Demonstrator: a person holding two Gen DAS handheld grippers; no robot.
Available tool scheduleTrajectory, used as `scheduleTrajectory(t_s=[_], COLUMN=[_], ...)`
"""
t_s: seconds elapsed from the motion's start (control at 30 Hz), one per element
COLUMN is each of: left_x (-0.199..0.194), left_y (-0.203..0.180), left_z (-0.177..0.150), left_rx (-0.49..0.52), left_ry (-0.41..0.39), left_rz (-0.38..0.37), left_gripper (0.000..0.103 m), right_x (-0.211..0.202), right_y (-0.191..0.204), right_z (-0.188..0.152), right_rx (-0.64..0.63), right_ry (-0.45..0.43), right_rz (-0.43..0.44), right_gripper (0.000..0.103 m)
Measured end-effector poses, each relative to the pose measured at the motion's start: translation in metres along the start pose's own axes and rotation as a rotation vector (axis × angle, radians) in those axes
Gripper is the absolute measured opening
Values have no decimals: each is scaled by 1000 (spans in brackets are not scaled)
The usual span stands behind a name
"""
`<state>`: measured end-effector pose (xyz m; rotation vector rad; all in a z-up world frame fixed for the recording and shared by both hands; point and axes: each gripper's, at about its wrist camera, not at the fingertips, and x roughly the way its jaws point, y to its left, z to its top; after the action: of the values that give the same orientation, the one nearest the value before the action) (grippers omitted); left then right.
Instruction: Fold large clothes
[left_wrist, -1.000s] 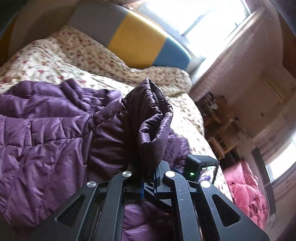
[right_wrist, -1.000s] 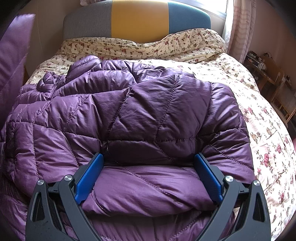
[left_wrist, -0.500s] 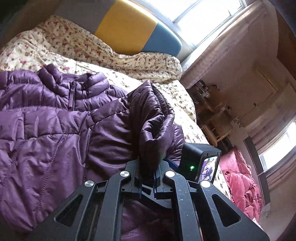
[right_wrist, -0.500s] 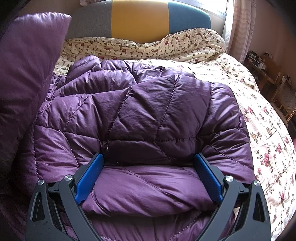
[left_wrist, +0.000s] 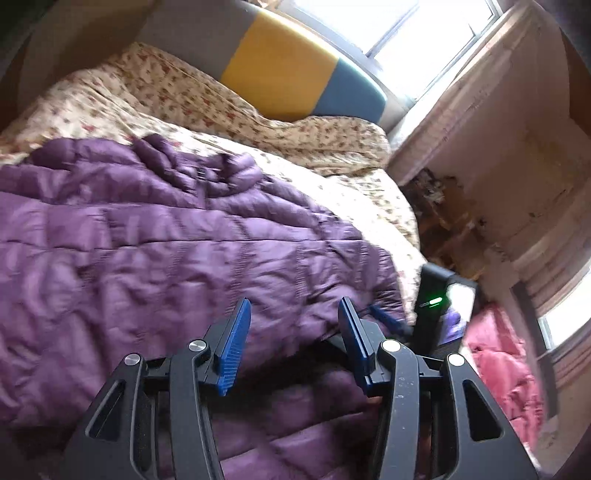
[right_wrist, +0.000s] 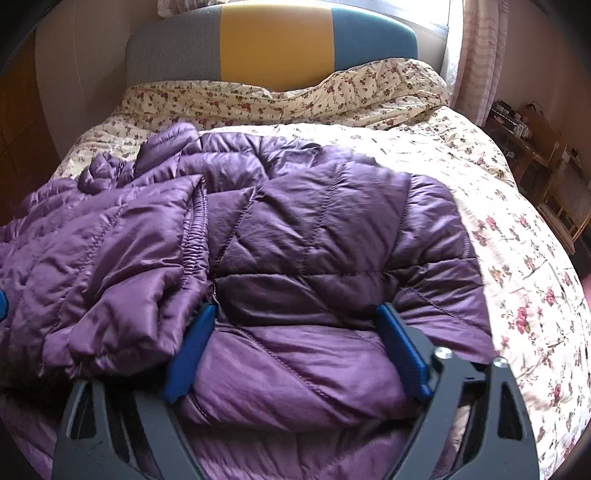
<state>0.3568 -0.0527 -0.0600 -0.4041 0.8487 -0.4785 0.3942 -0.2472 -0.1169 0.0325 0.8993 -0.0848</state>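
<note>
**A:** On the bed (right_wrist: 517, 236), at your nine o'clock, the sleeve (right_wrist: 122, 258) lies across the purple jacket (right_wrist: 332, 229), its elastic cuff edge running toward six. Your left tongs (left_wrist: 291, 343) are opening with nothing between the pads; the quilting lies below them.

**B:** So you should clear that side?

**A:** I'd say so. Lift the left tongs straight away so the pads don't drag the slippery fabric back off.

**B:** And toward three o'clock?

**A:** Your right tongs (right_wrist: 295, 350) are closing around the thick folded hem at six o'clock. The pads sit either side of the roll, wide apart; I can't tell whether they press yet. Take a deep bite through all layers, then carry it toward the headboard (right_wrist: 273, 40) at twelve, keeping the sleeve trapped inside.
</note>
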Motion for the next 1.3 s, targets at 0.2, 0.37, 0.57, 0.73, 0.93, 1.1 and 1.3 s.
scheduleTrajectory(t_s=[0.2, 0.37, 0.57, 0.73, 0.93, 1.1, 1.3], left_x=[-20, -34, -53, -70, -81, -76, -50], left_y=[17, 26, 36, 53, 81, 103, 123], left_z=[-9, -13, -19, -18, -14, -2, 13], left_rx=[24, 16, 17, 4, -41, -81, -94], left_ry=[-20, -50, -81, -109, -138, -153, -112], left_rz=[80, 107, 137, 166, 228, 309, 420], left_gripper=[48, 48, 48, 48, 48, 48, 48], right_x=[-29, -45, -25, -13, -22, -22, -18], right_y=[-21, -21, 19, 44, 27, 7, -19], right_z=[3, 18, 33, 39, 45, 39, 17], right_rx=[89, 150, 149, 108, 98, 131, 153], right_ry=[-45, -57, 51, 88, 7, -10, 29], right_rz=[-2, 151, 305, 308, 136, -37, -93], right_gripper=[62, 62, 65, 21, 6, 6, 5])
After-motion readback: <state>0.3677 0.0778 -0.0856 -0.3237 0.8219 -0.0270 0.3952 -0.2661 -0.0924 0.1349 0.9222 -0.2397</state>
